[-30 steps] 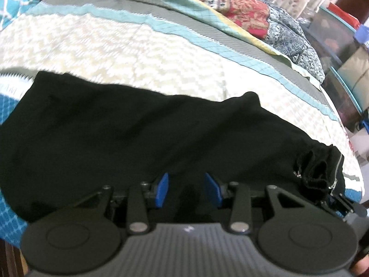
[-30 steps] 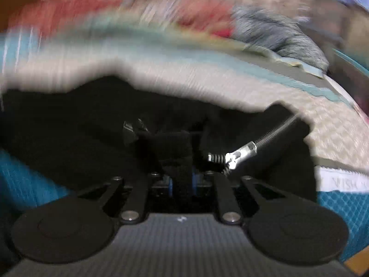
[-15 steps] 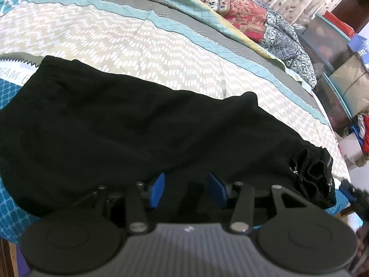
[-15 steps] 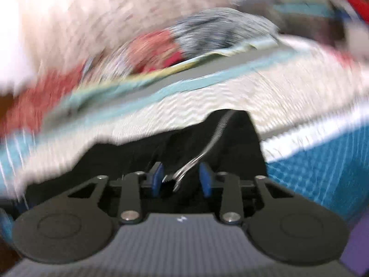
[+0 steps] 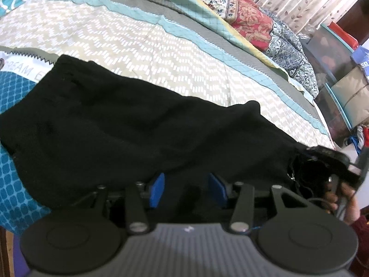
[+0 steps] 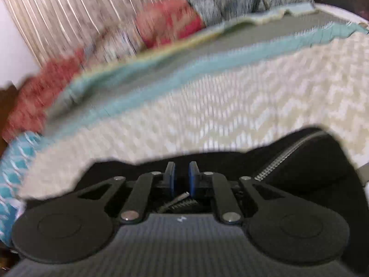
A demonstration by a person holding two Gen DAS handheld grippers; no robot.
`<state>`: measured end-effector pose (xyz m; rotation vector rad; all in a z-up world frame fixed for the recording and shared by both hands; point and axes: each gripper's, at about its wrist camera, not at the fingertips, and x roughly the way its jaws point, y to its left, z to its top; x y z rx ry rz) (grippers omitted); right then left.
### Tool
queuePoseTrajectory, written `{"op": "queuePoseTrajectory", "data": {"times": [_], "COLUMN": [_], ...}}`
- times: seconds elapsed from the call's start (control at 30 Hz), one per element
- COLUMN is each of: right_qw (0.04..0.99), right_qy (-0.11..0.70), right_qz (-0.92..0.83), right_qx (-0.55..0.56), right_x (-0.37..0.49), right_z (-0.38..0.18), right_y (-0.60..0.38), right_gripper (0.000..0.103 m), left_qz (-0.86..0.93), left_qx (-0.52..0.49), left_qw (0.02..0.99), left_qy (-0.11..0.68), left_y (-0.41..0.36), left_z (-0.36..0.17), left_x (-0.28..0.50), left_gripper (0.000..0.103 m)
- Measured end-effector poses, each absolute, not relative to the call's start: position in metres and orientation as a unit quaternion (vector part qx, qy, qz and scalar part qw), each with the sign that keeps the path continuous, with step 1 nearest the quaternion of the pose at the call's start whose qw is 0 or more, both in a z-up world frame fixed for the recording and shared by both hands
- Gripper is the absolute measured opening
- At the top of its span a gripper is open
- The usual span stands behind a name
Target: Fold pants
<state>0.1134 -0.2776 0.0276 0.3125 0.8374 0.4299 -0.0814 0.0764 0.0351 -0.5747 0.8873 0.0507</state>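
- A bed (image 5: 161,53) covered with a cream zigzag-patterned quilt was seen in both wrist views, with teal and grey bands along its far edge and floral bedding (image 5: 251,20) piled beyond.
- The black pants (image 5: 129,133) were laid across the near part of the quilt, spread wide and flattened, one end bunched at the right.
- A metal zipper (image 6: 288,157) was seen running along the pants in the blurred right wrist view.
- The left gripper (image 5: 186,190) was held partly open over the near edge of the pants, dark cloth lying between its blue pads (image 5: 158,189); whether the cloth was pinched could not be told.
- The right gripper (image 6: 181,180) was closing, its jaws narrowly apart, with nothing seen pressed between them.
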Motion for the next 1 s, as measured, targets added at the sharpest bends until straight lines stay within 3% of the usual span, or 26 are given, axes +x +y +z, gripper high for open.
{"op": "queuePoseTrajectory", "data": {"times": [0.27, 0.4, 0.63, 0.77, 1.0], "right_qw": [0.934, 0.945, 0.94, 0.927, 0.93], "right_qy": [0.231, 0.253, 0.285, 0.347, 0.335], "right_qz": [0.155, 0.085, 0.126, 0.126, 0.141], "right_qx": [0.226, 0.19, 0.137, 0.062, 0.057], "right_x": [0.018, 0.002, 0.008, 0.057, 0.046], "right_z": [0.075, 0.057, 0.037, 0.021, 0.033], "right_y": [-0.357, -0.359, -0.299, -0.269, -0.28], "right_gripper": [0.017, 0.017, 0.017, 0.017, 0.017], "left_qz": [0.031, 0.028, 0.026, 0.032, 0.037], "left_qx": [-0.295, -0.282, -0.276, -0.287, -0.287], "left_qw": [0.857, 0.86, 0.863, 0.861, 0.873], "left_qy": [0.422, 0.424, 0.423, 0.419, 0.392], "left_y": [0.093, 0.087, 0.086, 0.092, 0.105], "left_z": [0.029, 0.029, 0.033, 0.035, 0.051], "left_x": [-0.089, -0.082, -0.087, -0.092, -0.112], "left_gripper": [0.045, 0.049, 0.049, 0.049, 0.051]}}
